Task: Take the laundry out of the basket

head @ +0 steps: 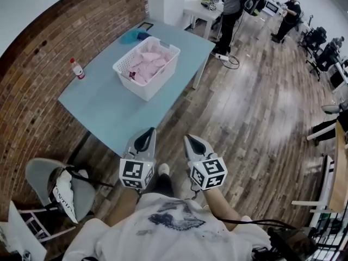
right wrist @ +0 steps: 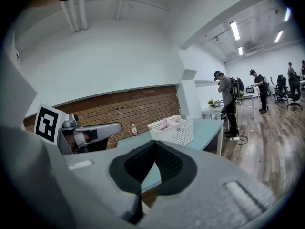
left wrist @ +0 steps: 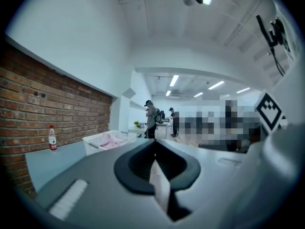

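Note:
A white laundry basket [head: 148, 64] stands on the pale blue table [head: 109, 107], filled with pink laundry [head: 147, 61]. The basket [left wrist: 101, 142] with its pink laundry [left wrist: 114, 140] shows at mid-left in the left gripper view, and the basket [right wrist: 172, 129] lies straight ahead in the right gripper view. My left gripper [head: 144, 137] and right gripper [head: 194, 144] are both shut and empty, held side by side close to my body, short of the table's near edge and well away from the basket.
A small red-capped bottle [head: 77, 68] stands on the table by the brick wall. A blue item [head: 133, 36] lies beyond the basket. A grey chair [head: 57, 186] sits at lower left. Several people [head: 235, 7] stand near a white table at the far end on the wooden floor.

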`<state>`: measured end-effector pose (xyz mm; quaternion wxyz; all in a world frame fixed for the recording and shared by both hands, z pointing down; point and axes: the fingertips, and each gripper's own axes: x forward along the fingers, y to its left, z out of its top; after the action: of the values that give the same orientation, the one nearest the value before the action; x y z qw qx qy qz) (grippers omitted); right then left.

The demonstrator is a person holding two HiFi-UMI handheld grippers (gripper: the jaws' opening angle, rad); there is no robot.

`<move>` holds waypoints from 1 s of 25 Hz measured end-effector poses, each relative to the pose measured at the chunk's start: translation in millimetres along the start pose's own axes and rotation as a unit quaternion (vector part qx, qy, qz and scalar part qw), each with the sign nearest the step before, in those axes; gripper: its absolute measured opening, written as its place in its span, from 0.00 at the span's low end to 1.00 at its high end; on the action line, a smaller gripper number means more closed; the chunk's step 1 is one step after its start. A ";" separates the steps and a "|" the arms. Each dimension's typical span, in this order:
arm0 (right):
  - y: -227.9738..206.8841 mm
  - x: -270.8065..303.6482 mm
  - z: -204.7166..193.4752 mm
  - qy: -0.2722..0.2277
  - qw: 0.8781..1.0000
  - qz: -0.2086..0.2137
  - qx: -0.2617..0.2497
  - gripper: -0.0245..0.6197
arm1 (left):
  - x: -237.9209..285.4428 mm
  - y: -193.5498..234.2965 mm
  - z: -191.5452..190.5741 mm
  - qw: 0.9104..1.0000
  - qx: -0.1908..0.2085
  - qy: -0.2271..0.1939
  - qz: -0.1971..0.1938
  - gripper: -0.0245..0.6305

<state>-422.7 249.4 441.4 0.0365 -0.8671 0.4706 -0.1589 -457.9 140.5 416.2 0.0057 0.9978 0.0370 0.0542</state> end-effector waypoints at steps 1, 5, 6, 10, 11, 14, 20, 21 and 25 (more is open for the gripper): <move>-3.8 17.2 7.0 0.002 1.000 0.002 -0.002 0.03 | 12.5 13.2 3.8 1.000 0.001 -0.001 0.002 0.02; -16.8 83.0 33.1 0.007 1.000 0.009 -0.009 0.03 | 61.3 67.1 17.4 1.000 0.001 -0.004 0.011 0.02; -20.5 96.7 38.6 0.007 1.000 0.009 -0.010 0.03 | 72.5 78.2 19.6 1.000 -0.001 -0.005 0.012 0.02; -37.3 141.5 61.2 0.001 1.000 0.005 -0.015 0.03 | 108.8 113.4 27.5 1.000 0.000 -0.008 0.016 0.02; -41.3 150.9 66.5 -0.001 1.000 0.005 -0.015 0.03 | 116.5 120.7 29.3 1.000 0.001 -0.008 0.017 0.02; -49.5 173.8 76.9 -0.001 1.000 0.008 -0.014 0.03 | 132.9 138.3 31.6 1.000 -0.002 -0.007 0.023 0.02; -61.9 213.4 87.7 0.007 1.000 0.022 -0.012 0.03 | 158.8 164.2 28.5 0.999 -0.009 -0.002 0.037 0.02; -64.6 219.4 89.2 0.009 1.000 0.025 -0.012 0.03 | 162.9 167.5 29.0 0.999 -0.010 -0.002 0.040 0.02; -78.3 249.4 99.4 0.011 0.999 0.045 -0.013 0.03 | 179.5 184.6 32.7 0.998 -0.007 -0.003 0.063 0.02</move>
<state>-202.5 77.7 424.1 0.0271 -0.8434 0.5120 -0.1605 -262.9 -30.5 405.9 0.0094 0.9983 -0.0265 0.0513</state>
